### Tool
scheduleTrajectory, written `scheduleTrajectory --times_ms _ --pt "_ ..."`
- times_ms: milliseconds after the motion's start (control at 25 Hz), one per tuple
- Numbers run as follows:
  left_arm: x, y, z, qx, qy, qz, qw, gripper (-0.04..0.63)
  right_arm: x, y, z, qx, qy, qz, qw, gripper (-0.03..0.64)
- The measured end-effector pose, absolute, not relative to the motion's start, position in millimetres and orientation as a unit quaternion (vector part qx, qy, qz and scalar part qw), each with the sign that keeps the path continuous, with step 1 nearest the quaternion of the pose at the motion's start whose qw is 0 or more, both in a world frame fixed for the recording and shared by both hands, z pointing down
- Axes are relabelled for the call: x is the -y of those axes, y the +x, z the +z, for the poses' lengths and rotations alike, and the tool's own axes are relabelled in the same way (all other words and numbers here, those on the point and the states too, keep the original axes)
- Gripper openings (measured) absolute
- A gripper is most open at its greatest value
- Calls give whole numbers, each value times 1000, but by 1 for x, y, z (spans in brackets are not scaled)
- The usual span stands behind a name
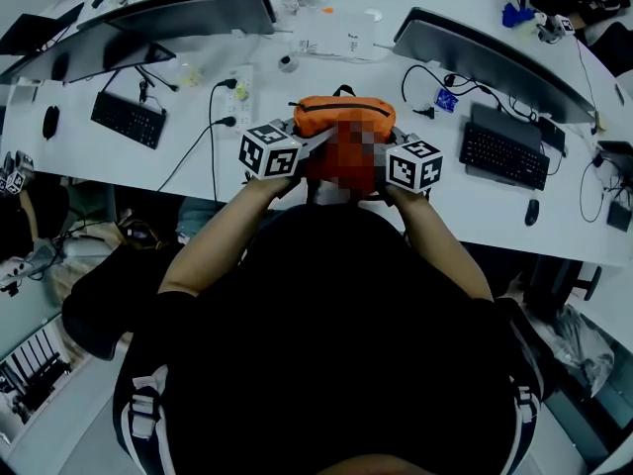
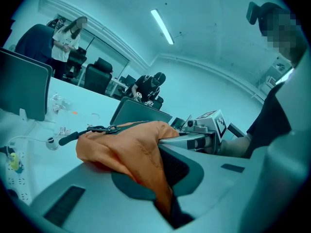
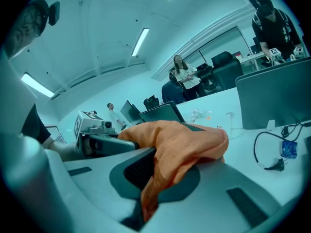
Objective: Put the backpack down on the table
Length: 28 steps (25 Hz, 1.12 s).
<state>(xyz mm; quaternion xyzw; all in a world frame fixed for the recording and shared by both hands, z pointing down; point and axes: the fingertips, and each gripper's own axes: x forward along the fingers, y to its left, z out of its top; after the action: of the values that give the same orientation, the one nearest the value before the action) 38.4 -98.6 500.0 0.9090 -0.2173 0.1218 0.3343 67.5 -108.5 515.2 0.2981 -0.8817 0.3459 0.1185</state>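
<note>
**Orange backpack nearly down on the table**

You hold the orange backpack [image 1: 344,117] low over the white table [image 1: 475,211], between keyboards. Whether its base rests there cannot be told. Your left gripper [image 2: 160,178] and right gripper [image 3: 150,183] each clamp a fold of its fabric. Release remains.

free: bare table [image 1: 114,158] front-left | blocked: power strip [image 1: 240,92] left, keyboard [image 1: 504,154] right, monitors [image 1: 198,13] behind
</note>
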Motion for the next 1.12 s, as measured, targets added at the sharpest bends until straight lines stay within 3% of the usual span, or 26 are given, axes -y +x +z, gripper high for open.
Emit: scheduleTrajectory --times_ms 1120 --pt "115 6 571 209 879 171 393 37 123 34 588 855 301 389 162 23"
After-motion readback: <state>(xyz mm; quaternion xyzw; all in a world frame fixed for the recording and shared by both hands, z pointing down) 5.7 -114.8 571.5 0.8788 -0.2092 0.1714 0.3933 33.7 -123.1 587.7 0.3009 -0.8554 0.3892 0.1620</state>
